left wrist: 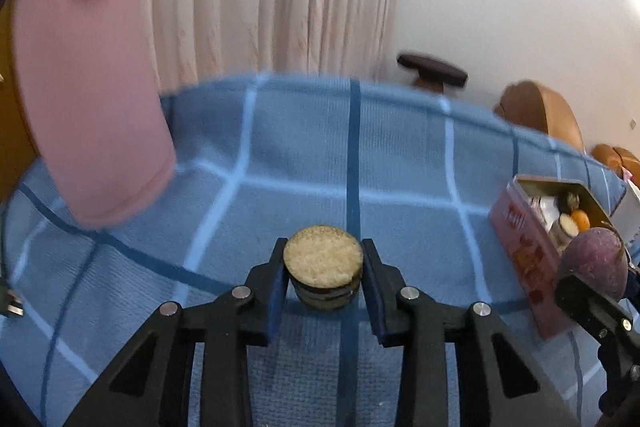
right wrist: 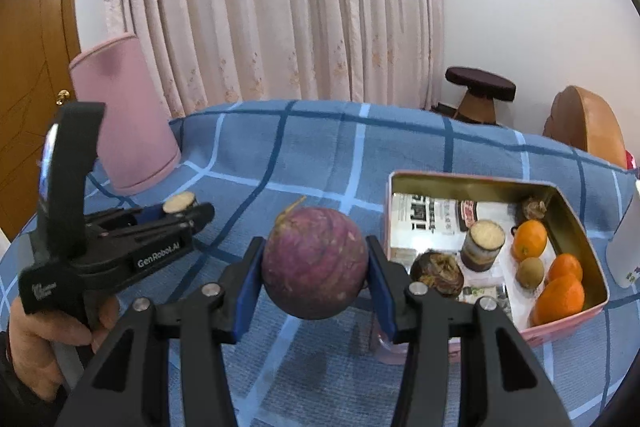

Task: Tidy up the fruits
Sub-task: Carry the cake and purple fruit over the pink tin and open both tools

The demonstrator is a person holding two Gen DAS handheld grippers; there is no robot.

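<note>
My left gripper (left wrist: 323,269) is shut on a short dark cut stalk piece (left wrist: 323,257) with a pale fibrous top, held above the blue checked cloth. It shows in the right wrist view (right wrist: 188,209) at the left with the piece (right wrist: 179,203). My right gripper (right wrist: 316,267) is shut on a round purple fruit (right wrist: 315,261), held above the cloth left of the pink tin (right wrist: 472,178). The fruit also shows at the right edge of the left wrist view (left wrist: 596,261). The tin holds oranges (right wrist: 530,239), a small brown fruit (right wrist: 530,273), another stalk piece (right wrist: 482,245) and a dark round fruit (right wrist: 438,273).
A pink lampshade (right wrist: 128,115) stands on the cloth at the back left. A white bottle (right wrist: 628,247) is right of the tin. A dark stool (right wrist: 480,87) and a brown chair (right wrist: 586,123) stand behind the table. The tin also appears in the left wrist view (left wrist: 524,247).
</note>
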